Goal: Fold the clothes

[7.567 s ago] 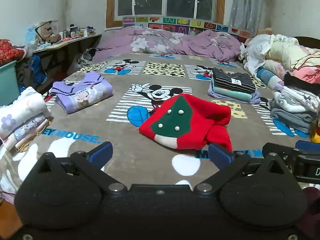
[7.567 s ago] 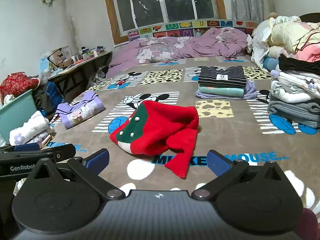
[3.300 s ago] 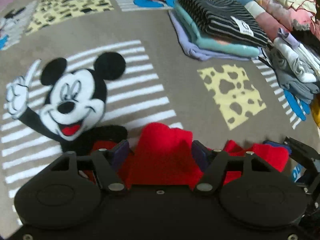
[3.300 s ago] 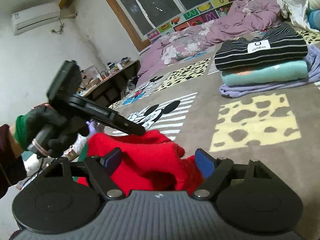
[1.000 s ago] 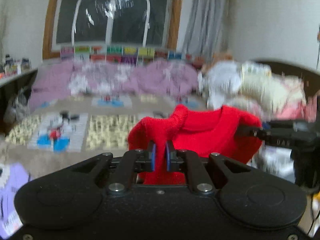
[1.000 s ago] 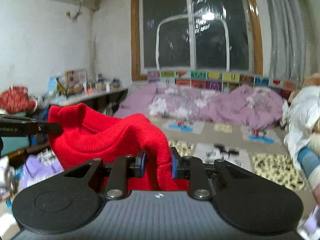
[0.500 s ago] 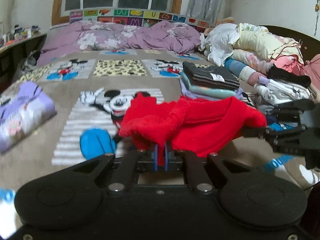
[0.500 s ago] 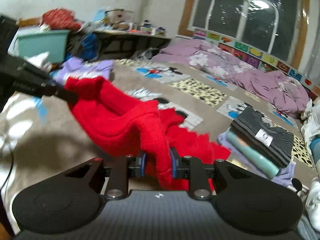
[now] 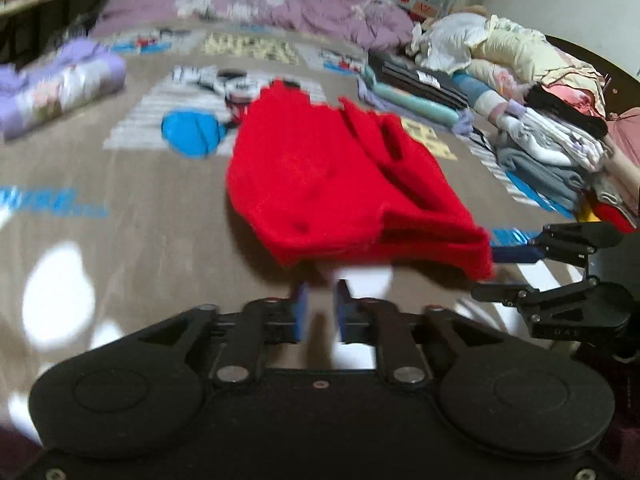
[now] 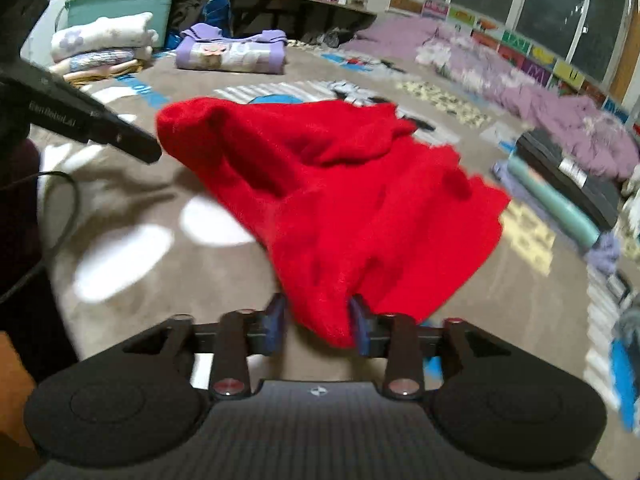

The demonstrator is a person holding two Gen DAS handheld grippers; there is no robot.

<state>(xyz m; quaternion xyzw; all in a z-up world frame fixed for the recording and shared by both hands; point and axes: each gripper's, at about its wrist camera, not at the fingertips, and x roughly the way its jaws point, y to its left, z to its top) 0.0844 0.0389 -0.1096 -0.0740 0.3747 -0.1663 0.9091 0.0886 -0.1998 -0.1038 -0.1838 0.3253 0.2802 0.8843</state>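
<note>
The red sweater [image 9: 320, 184] lies spread and rumpled on the brown Mickey Mouse blanket [image 9: 132, 224]. My left gripper [image 9: 320, 312] sits just short of its near edge, jaws opening, with nothing between the blue pads. In the right wrist view a corner of the red sweater [image 10: 360, 200] hangs loosely between the pads of my right gripper [image 10: 318, 322], whose jaws are opening, with a gap on the left side. From the left wrist view, the right gripper [image 9: 486, 274] is at the sweater's right corner. Both views are motion-blurred.
A folded stack with a striped top [image 9: 416, 88] lies beyond the sweater to the right, beside heaped clothes [image 9: 552, 140]. A folded lilac garment [image 9: 60, 84] lies far left. A purple duvet [image 9: 280, 12] fills the bed's head. A teal bin [image 10: 120, 8] stands off the bed.
Both grippers came down from holding the sweater in the air to the blanket. The sweater now rests on the bed. The left jaws parted and let go; the right jaws widened.
</note>
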